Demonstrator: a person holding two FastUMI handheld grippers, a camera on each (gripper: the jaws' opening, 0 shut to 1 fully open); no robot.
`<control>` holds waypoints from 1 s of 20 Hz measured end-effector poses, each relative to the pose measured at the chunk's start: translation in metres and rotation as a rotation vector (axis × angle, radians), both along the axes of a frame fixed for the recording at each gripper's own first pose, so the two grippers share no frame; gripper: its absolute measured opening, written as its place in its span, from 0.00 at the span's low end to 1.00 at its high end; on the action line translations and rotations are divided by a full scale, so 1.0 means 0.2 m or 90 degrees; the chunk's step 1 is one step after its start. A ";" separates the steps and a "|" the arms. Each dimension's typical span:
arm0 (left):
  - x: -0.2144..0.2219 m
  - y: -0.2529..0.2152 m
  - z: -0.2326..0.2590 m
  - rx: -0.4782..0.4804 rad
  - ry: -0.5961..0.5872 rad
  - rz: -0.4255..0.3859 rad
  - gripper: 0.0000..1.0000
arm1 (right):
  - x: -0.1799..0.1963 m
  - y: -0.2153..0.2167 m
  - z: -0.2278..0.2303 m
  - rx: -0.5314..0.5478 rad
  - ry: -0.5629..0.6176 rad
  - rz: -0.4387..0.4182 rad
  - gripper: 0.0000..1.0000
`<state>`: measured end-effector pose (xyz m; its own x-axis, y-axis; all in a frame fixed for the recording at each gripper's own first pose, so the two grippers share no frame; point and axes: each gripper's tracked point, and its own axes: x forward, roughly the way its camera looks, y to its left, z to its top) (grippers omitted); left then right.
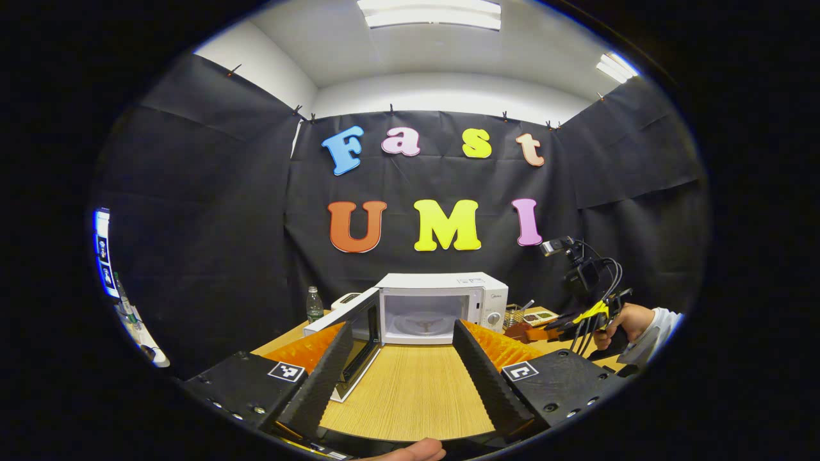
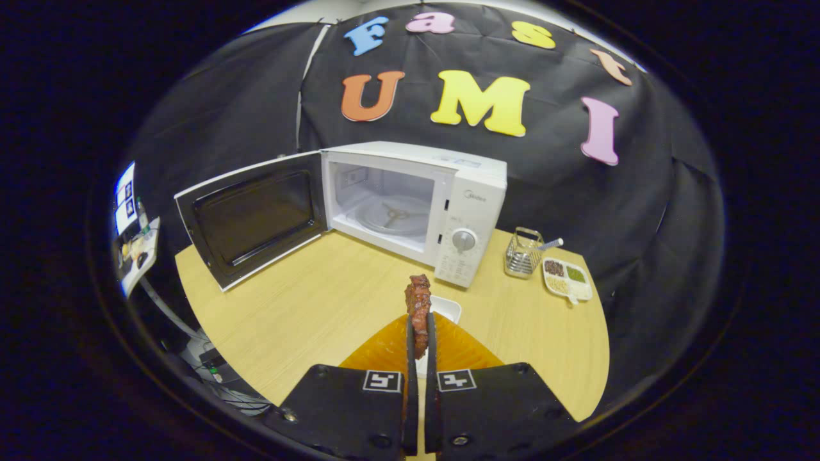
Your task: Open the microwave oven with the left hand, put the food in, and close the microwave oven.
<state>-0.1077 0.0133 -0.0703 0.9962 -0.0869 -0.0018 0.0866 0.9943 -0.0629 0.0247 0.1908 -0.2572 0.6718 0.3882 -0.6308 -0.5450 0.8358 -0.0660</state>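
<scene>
Right gripper view showed the right gripper (image 2: 419,333) clamped on the food (image 2: 419,306), a reddish-brown piece held upright above the table (image 2: 307,307), short of the microwave (image 2: 416,205), whose door (image 2: 253,218) stood wide open on an empty turntable (image 2: 391,214). Left gripper (image 1: 403,358) hung with fingers well apart, holding nothing. Gripped by its lower end, the food could tip or slip out, or clip the oven frame on entry; nearby, a wire basket (image 2: 522,253) held a utensil and a tray (image 2: 567,278) held seasonings.
</scene>
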 end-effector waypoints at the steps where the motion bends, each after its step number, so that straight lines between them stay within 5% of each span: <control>1: 0.00 0.01 0.00 0.004 -0.003 0.000 0.96 | -0.01 0.08 0.01 -0.008 -0.026 0.009 0.07; 9: 0.04 0.05 -0.03 0.030 -0.013 0.018 0.96 | 0.03 0.61 0.04 0.050 -0.140 0.005 0.07; 16: 0.14 0.12 -0.05 -0.002 -0.007 0.028 0.96 | 0.36 0.85 0.00 0.127 -0.169 -0.101 0.07; 20: 0.21 0.28 -0.08 0.014 -0.019 0.079 0.96 | 0.57 0.96 -0.11 0.162 -0.155 -0.168 0.07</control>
<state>-0.0654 0.0688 -0.0858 0.9989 0.0372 0.0273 -0.0361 0.9985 -0.0401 0.1382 0.3831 -0.2794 0.8862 0.3061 -0.3478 -0.3050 0.9505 0.0594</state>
